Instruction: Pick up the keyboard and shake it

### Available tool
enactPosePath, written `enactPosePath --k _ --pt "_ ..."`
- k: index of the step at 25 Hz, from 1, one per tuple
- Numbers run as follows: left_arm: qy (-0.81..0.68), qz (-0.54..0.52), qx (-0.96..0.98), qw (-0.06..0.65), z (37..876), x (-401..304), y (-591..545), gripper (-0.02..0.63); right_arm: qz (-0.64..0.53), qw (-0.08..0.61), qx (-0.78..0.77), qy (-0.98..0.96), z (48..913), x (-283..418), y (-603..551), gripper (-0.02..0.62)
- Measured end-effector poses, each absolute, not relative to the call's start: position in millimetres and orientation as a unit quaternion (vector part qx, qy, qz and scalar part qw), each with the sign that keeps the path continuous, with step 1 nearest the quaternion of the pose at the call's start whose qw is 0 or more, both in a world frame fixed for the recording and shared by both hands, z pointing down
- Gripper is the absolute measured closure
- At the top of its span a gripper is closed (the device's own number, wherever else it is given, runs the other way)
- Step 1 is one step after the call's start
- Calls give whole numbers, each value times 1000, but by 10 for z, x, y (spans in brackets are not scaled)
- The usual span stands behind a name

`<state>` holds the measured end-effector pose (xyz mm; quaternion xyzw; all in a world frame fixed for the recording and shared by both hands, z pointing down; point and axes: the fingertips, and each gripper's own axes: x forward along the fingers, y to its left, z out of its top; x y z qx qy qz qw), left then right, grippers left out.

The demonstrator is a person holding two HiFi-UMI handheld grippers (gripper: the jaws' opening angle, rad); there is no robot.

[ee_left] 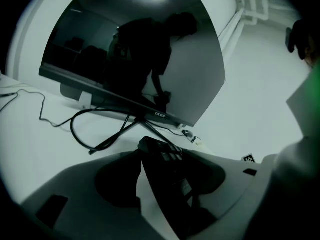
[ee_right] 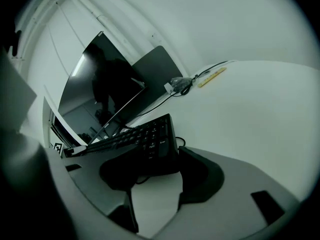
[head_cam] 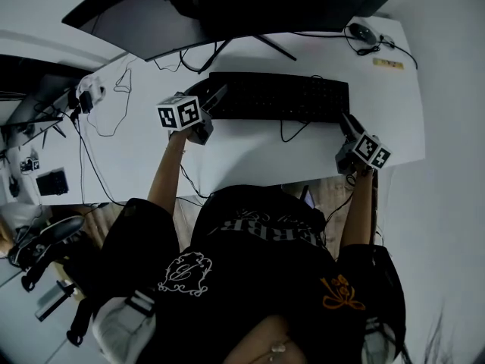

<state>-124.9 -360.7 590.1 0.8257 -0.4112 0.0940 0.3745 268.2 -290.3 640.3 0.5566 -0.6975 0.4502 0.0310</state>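
A black keyboard (head_cam: 280,95) lies across the white desk (head_cam: 250,154), below the monitor. My left gripper (head_cam: 217,95) is at its left end. In the left gripper view the keyboard (ee_left: 170,169) runs edge-on between the jaws of my left gripper (ee_left: 165,181), which are closed on it. My right gripper (head_cam: 347,120) is at the right end. In the right gripper view the keyboard's corner (ee_right: 150,139) sits between the two pads of my right gripper (ee_right: 157,176), and both pads touch it. Whether the keyboard is off the desk I cannot tell.
A dark monitor (head_cam: 227,6) on a splayed stand fills the back of the desk. A mouse (head_cam: 362,31) and a yellow strip (head_cam: 388,64) lie at the back right. Cables (head_cam: 292,131) trail under the keyboard, and more cables and a plug block (head_cam: 87,97) lie at the left. The person's body is against the desk's front edge.
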Motion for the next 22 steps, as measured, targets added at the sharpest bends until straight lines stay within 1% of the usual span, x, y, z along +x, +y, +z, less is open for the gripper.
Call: enactPosePath --k 5,15,22 --pt "-406 108 856 301 5470 -1258 -3628 342 435 19 550 -713 6236 2601 -2882 370" --pt "-384 160 902 117 4695 -1103 -3554 345 379 2 535 -755 5910 2602 -2784 368" --pt "-389 170 905 23 4269 -995 -3454 347 332 -15 541 -773 5704 2633 -2707 368"
